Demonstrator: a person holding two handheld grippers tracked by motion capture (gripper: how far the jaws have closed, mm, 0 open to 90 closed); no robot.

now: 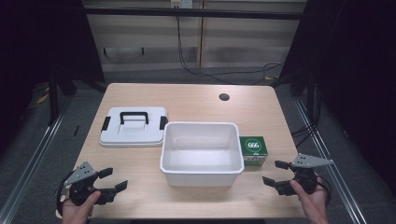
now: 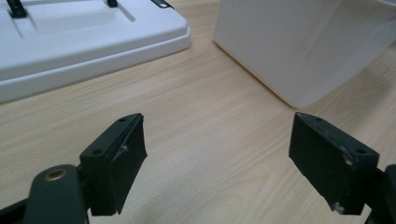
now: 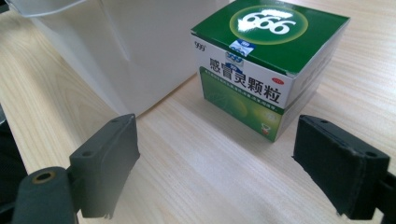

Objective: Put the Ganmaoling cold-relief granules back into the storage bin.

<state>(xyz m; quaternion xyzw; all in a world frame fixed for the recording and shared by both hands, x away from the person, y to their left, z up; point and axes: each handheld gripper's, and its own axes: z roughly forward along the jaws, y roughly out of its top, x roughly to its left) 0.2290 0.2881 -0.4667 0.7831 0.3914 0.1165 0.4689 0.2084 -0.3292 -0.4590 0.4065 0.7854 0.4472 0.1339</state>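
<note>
Green carton [image 3: 271, 70]: frame centre; light, crushable, likely; grip side walls
Right gripper [image 3: 233, 163]: wide open, empty
Left gripper [image 2: 219, 158]: wide open, empty

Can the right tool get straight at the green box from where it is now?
Probably yes. The right tool is open and aimed at the green box, with bare table between them. The white bin stands close on the box's left.

Lab-like recording bay, black frame posts [image 1: 53, 88], floor rails [image 1: 32, 154], trailing cables [image 1: 224, 72]
</note>
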